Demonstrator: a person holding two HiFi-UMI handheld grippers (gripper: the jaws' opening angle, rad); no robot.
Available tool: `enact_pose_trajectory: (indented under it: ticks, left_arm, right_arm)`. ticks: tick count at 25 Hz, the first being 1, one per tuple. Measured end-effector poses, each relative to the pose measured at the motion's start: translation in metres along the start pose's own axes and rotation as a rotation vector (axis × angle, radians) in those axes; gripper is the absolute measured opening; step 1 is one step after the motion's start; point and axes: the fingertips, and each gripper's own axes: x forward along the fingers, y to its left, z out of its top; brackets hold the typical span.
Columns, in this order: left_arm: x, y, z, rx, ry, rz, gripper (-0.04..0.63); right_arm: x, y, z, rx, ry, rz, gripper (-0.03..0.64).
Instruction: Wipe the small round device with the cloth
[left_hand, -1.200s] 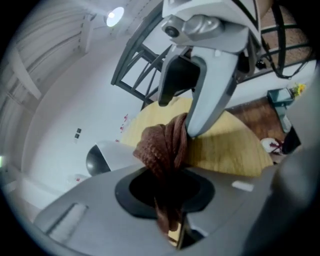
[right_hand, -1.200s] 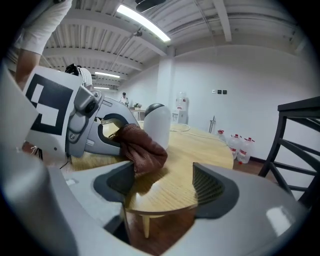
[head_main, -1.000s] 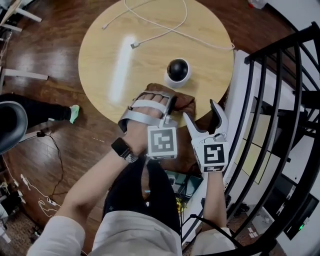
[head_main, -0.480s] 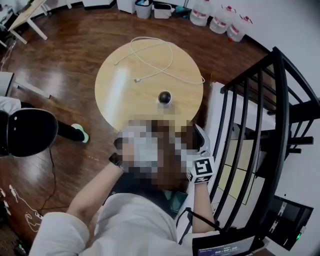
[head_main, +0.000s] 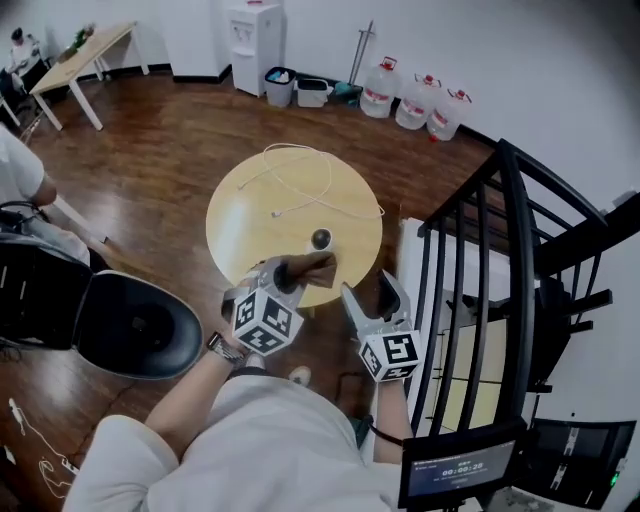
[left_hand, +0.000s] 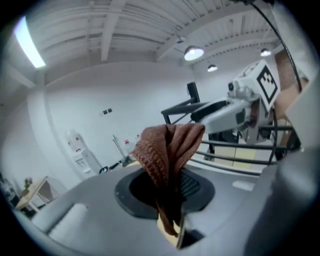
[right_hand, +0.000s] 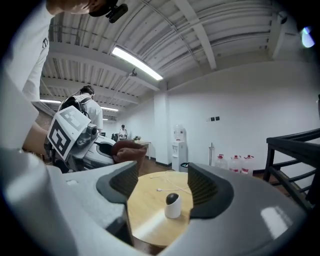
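The small round device (head_main: 320, 239), white with a black dome, stands near the front edge of the round wooden table (head_main: 250, 225). It also shows between the right jaws, well beyond them, as the device (right_hand: 173, 205). My left gripper (head_main: 292, 272) is shut on the brown cloth (head_main: 312, 268), which hangs bunched from its jaws high above the table's near edge; up close, the cloth (left_hand: 167, 150) stands pinched in the left gripper (left_hand: 169, 187). My right gripper (head_main: 370, 290) is open beside it with nothing between its fingers; its jaws have just been closing a little.
A white cable (head_main: 300, 175) loops over the table's far half. A black chair (head_main: 130, 325) stands at the left, a black stair railing (head_main: 500, 250) at the right. Water bottles (head_main: 420, 100) and a dispenser (head_main: 245, 30) line the far wall.
Both grippers have risen well above the table. The cloth came up off the tabletop in the left gripper. The head view now looks from much higher, so the table appears smaller.
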Motion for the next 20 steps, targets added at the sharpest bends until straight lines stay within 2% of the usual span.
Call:
enact_pose_trajectory:
  ticks: [3, 6, 9, 13, 20]
  left_arm:
    - [-0.024, 0.014, 0.037, -0.065, -0.165, 0.020, 0.074]
    - [-0.052, 0.032, 0.071, -0.088, -0.316, 0.028, 0.074]
    - [-0.069, 0.051, 0.091, -0.110, -0.405, 0.034, 0.074]
    - [-0.076, 0.080, 0.092, -0.158, -0.455, 0.038, 0.075]
    - [-0.070, 0.089, 0.068, -0.205, -0.421, 0.038, 0.075]
  right_arm:
    - [-0.004, 0.001, 0.025, -0.008, -0.058, -0.028, 0.303]
    - [-0.005, 0.009, 0.048, -0.005, -0.113, -0.048, 0.291]
    - [0.002, 0.015, 0.067, -0.018, -0.145, -0.056, 0.273]
    - [0.022, 0.020, 0.078, -0.055, -0.132, -0.070, 0.233]
    - [0.030, 0.020, 0.079, -0.075, -0.098, -0.102, 0.171]
